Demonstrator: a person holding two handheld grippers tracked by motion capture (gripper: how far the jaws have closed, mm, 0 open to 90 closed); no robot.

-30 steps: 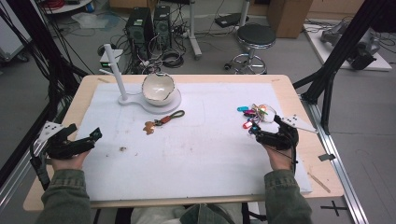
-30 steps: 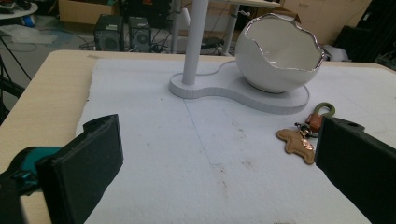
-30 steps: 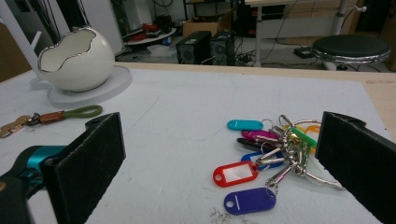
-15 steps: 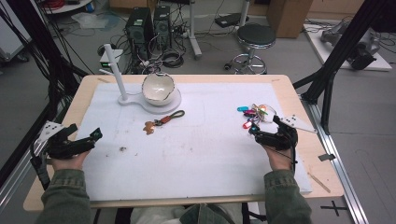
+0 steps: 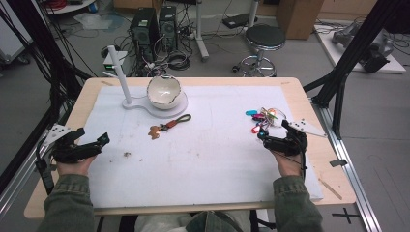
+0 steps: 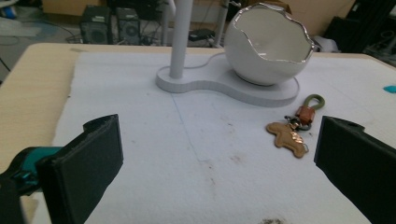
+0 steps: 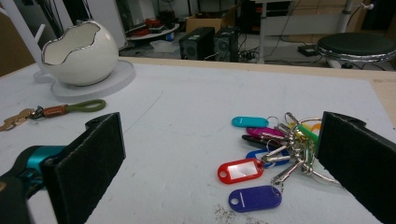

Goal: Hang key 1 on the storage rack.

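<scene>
A bunch of keys with coloured plastic tags [image 5: 263,119] [image 7: 268,151] lies on the white mat at the right. My right gripper [image 5: 274,131] [image 7: 219,128] rests just behind it, open, with the bunch partly between its jaws and nothing gripped. A leather bear keychain with a green loop [image 5: 169,124] [image 6: 293,129] lies mid-table. At the mat's left edge my left gripper [image 5: 92,138] [image 6: 217,137] is open and holds nothing. It points toward the keychain and the white eggshell-shaped bowl [image 5: 163,91] [image 6: 268,46].
The bowl sits on a white base [image 5: 145,105] with an upright post [image 5: 120,70]. The white mat [image 5: 208,159] covers most of the wooden table [image 5: 324,159]. A stool [image 5: 261,41], computer towers and cables stand on the floor beyond the far edge.
</scene>
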